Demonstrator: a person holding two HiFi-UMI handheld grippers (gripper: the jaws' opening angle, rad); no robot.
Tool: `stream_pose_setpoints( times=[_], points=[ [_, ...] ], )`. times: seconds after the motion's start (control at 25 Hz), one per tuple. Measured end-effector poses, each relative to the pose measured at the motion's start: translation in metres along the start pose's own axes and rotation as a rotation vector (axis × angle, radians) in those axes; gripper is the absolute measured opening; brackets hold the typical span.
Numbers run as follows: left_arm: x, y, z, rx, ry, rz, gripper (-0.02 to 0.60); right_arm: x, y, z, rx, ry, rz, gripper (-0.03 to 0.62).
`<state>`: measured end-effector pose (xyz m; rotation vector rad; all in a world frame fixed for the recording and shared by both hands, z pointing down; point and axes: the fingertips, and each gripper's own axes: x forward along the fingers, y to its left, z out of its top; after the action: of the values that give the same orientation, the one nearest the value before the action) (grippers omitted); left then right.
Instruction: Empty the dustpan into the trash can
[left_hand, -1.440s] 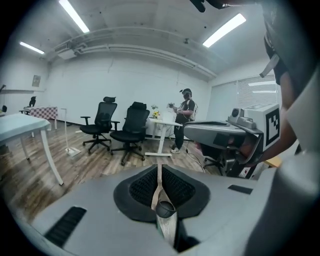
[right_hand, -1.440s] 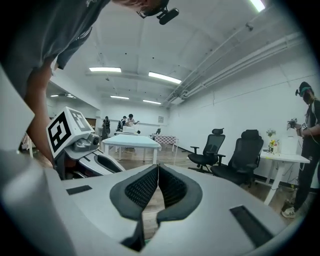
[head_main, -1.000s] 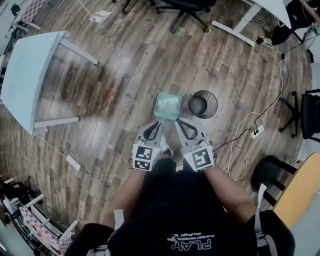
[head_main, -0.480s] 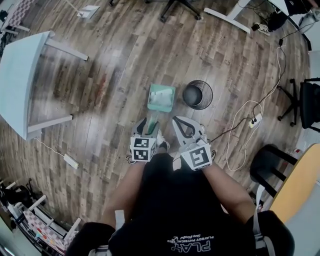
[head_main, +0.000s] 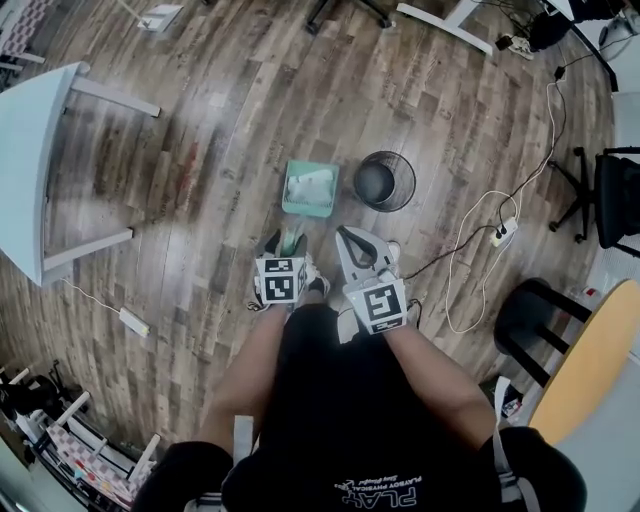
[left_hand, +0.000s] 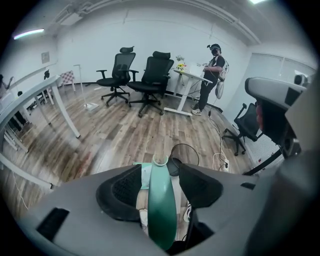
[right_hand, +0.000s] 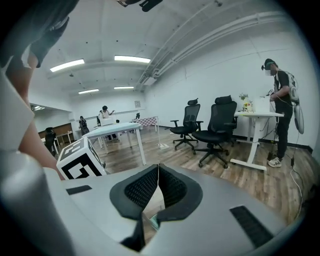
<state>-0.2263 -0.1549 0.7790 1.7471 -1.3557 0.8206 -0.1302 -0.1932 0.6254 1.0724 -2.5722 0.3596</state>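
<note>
Left gripper (head_main: 287, 242): jaws opening, spread wide. The green handle (left_hand: 161, 200) stands between them, not squeezed.
Right gripper (head_main: 350, 238): jaws closed tip to tip, nothing between them.
Dustpan (head_main: 310, 190): on the floor (head_main: 200, 150), just ahead of the left jaws, with pale litter inside.
Trash can (head_main: 406, 196): upright beside the dustpan, ahead of the right jaws.

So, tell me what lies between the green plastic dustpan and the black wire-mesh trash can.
Nothing but a narrow strip of bare wooden floor; the green plastic dustpan and black wire-mesh trash can stand apart. The head view shows it.
</note>
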Motion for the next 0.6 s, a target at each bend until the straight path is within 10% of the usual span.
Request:
stream_pose_setpoints(
  times=[0.6],
  points=[
    [0.042,0.006,-0.018,0.012,0.084,0.067,0.129,-0.011,-0.035,-0.060,0.059,0.114,-0.090,0.025]
  ],
)
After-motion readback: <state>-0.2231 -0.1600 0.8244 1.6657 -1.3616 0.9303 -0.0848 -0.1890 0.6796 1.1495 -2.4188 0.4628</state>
